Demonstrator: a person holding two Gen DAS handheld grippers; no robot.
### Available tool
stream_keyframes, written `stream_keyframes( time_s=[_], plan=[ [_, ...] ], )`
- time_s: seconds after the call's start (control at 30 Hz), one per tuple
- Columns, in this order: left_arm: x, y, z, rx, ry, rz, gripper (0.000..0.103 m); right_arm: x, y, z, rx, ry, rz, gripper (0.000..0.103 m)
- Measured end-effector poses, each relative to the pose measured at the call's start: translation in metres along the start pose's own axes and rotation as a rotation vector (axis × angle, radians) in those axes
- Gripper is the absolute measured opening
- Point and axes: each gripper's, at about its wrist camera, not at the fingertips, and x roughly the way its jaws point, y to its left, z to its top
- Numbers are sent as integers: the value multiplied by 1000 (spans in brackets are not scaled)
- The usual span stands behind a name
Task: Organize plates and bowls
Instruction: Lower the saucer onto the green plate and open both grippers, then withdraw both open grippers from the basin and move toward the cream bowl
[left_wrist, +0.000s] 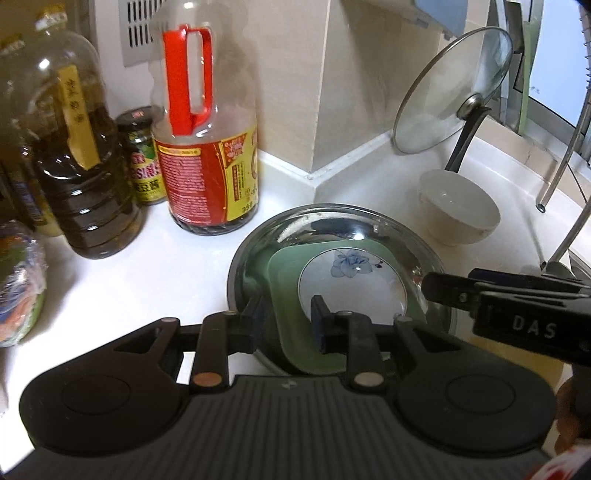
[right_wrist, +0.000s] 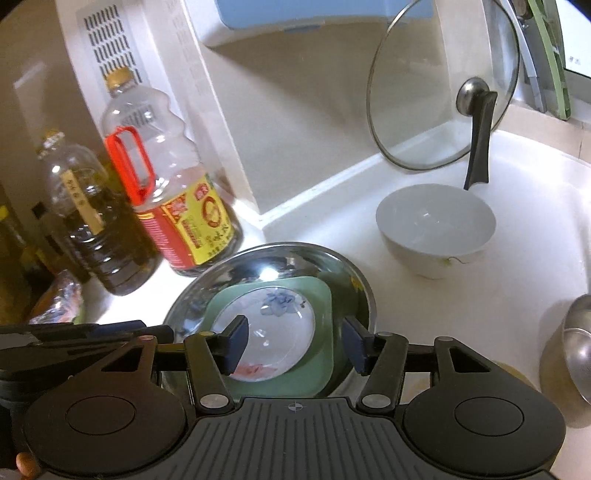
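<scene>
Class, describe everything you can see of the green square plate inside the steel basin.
The green square plate has rounded corners and a glossy, ceramic-looking surface. It lies tilted inside the round stainless steel basin, leaning on the basin's wall. A white round dish with a blue flower rests on it. The open left gripper straddles its near edge; the open right gripper hovers over it.

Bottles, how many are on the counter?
2 clear plastic ones for sure: the red-handled bottle by the wall corner and the dark-oil bottle to its left. More containers at the dim left edge are hard to make out.
</scene>
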Motion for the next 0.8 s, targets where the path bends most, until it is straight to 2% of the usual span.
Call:
stream_keyframes(
  time_s=[0.07,0.23,0.33,0.8],
  plan=[
    [-9,-2,-4,5,-6,8,29,-10,1,-4,-11,-11,9,57],
    [-31,-11,-15,13,-21,18,31,-35,3,-13,-36,-21,22,57],
    [-44,-17,-22,12,-22,23,35,-49,1,-19,-42,-22,24,57],
    [-98,-68,-69,32,-64,89,41,-117,-20,-59,-90,3,5,57]
  ],
)
